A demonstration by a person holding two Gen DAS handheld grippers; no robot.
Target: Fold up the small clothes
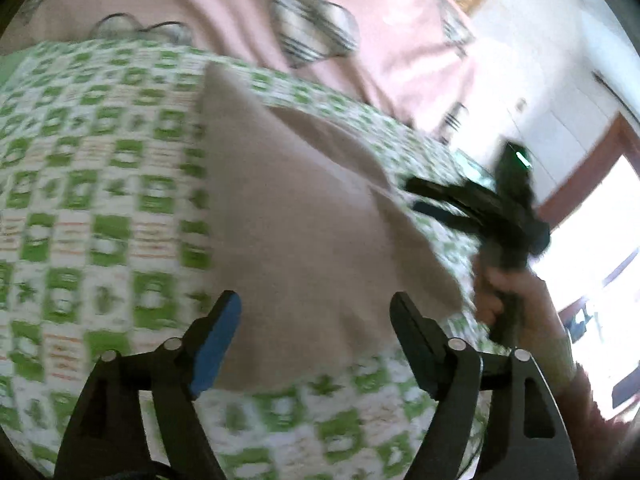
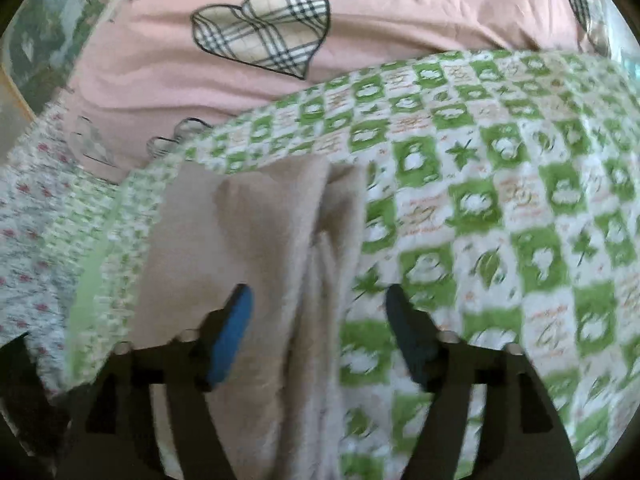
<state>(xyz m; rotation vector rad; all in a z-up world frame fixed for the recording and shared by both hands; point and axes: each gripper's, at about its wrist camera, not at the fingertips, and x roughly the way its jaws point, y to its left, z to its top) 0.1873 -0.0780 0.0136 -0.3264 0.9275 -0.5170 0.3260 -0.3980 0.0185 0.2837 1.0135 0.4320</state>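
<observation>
A small beige garment (image 1: pixel 288 208) lies on a green-and-white checked blanket (image 1: pixel 100 184). In the left wrist view my left gripper (image 1: pixel 316 312) is open, its jaws spread above the garment's near edge, holding nothing. My right gripper (image 1: pixel 416 196) shows at the right of that view, held by a hand, open, at the garment's far right edge. In the right wrist view my right gripper (image 2: pixel 320 304) is open over the beige garment (image 2: pixel 256 248), which lies bunched in folds. The frames are blurred.
A pink sheet (image 2: pixel 360 12) with plaid hearts (image 2: pixel 264 28) lies behind the blanket (image 2: pixel 500 200). A floral cloth (image 2: pixel 28 208) sits at the left of the right wrist view. A white wall and a bright doorway (image 1: pixel 592 248) are at the right of the left wrist view.
</observation>
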